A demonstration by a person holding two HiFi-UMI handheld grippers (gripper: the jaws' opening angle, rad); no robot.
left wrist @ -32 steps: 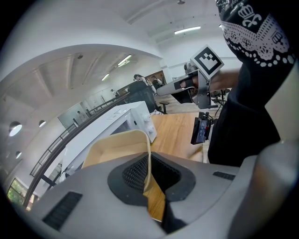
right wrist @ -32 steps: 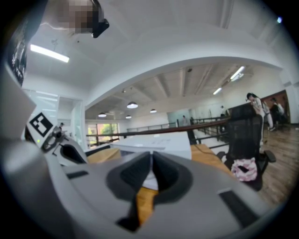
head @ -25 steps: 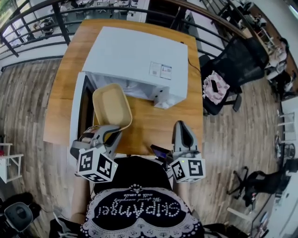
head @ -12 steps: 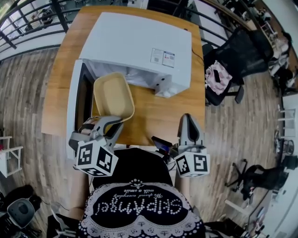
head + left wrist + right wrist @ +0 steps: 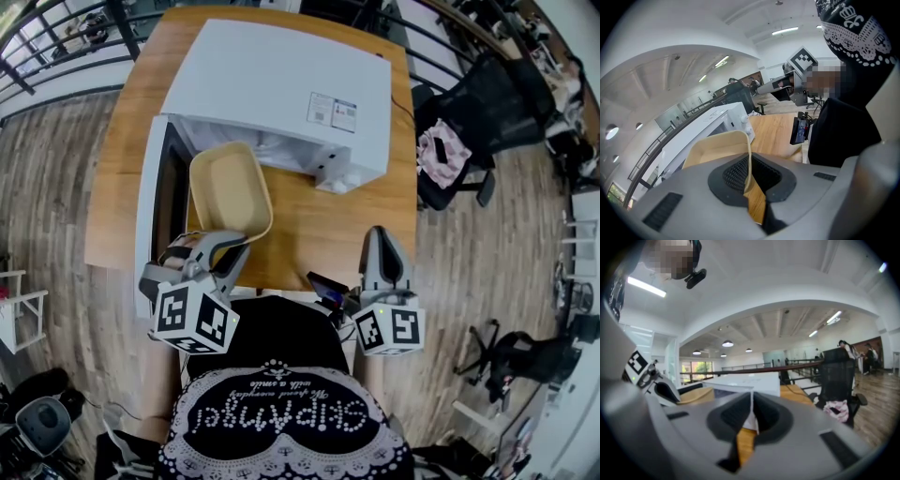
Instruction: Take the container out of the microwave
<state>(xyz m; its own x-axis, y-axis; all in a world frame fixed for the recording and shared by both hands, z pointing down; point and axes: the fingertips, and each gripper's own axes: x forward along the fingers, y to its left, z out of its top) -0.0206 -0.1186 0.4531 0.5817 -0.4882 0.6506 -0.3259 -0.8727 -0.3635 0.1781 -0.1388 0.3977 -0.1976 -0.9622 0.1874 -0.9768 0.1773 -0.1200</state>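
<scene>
The left gripper (image 5: 749,174) pinches the near rim of the tan container (image 5: 230,192), which is mostly clear of the open microwave (image 5: 281,84), over the table (image 5: 323,239). The right gripper (image 5: 751,416) is closed on nothing (idle alongside). The withdrawal looks nearly done; next comes a level set-down.

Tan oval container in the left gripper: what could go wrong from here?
The left gripper pinches only the near rim of the tan oval container, which juts out unsupported and might tip or slip onto the wooden table. The open door of the white microwave stands close on its left; a swing could knock it. The right gripper is shut and empty.
</scene>
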